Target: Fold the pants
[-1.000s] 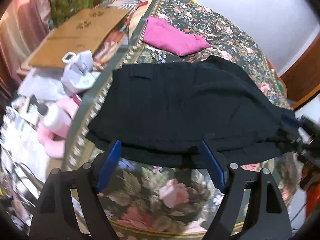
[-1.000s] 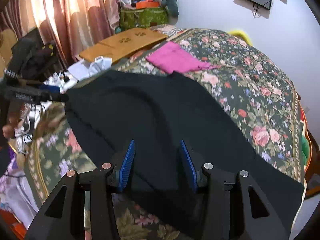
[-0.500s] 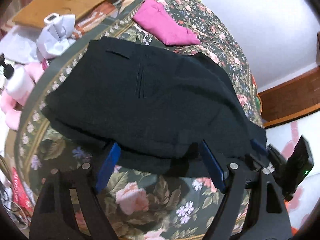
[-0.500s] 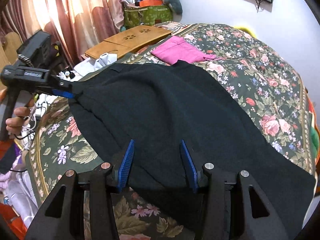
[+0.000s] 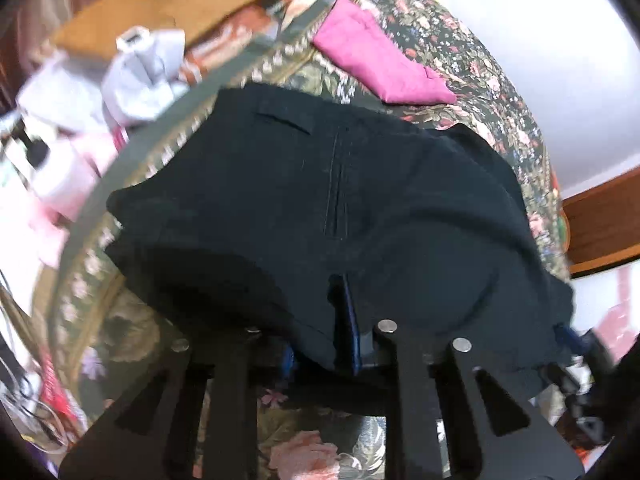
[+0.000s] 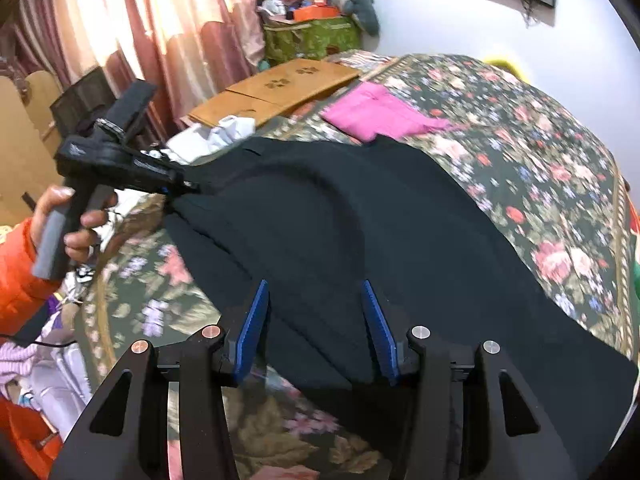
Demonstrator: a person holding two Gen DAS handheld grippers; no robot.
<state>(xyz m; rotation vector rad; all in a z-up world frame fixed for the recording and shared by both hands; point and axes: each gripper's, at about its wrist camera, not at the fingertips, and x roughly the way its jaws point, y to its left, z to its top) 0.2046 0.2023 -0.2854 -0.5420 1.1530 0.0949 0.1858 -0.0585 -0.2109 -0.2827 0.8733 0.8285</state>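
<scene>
Progress: early; black pants (image 6: 360, 232) mostly spread flat, no finished fold visible.
Left gripper (image 5: 320, 344): jaws clamped on the near waist edge.
Right gripper (image 6: 316, 328): jaws wide, fabric between them, not pinched.
Pants: dark, soft, rumpled, on the floral bed (image 6: 560, 168), pink cloth (image 6: 380, 116) beyond.

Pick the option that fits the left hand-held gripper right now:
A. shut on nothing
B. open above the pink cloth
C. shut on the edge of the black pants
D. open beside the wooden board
C: the left hand-held gripper is closed with the edge of the black pants bunched between its blue pads; the right wrist view shows it pinching the pants' corner.
</scene>
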